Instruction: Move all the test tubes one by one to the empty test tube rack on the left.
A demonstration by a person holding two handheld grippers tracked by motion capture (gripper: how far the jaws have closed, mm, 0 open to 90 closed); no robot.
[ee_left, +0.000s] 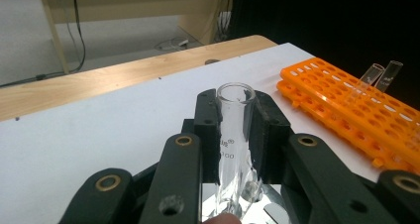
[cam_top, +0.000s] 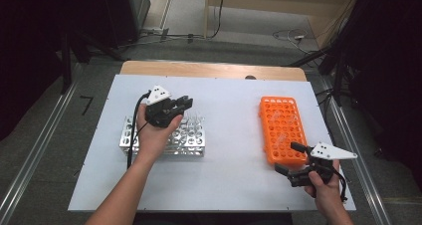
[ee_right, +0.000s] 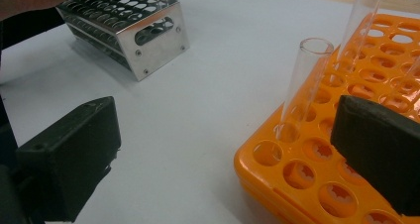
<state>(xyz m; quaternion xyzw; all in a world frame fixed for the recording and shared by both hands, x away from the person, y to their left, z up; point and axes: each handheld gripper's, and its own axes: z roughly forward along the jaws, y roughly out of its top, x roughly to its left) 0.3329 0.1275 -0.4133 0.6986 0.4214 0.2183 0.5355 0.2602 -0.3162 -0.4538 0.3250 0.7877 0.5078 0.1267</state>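
Glass tube (ee_left: 235, 135) over white tbl (cam_top: 234, 150)

An orange rack (cam_top: 282, 129), a silver metal rack (cam_top: 191, 138), clear glass tube (ee_left: 236, 130), black tongs (cam_top: 180, 104).

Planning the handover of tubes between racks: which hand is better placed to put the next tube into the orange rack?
Probably the left. The left gripper is shut on a glass tube above the metal rack. The right gripper waits open by the orange rack, holding nothing.
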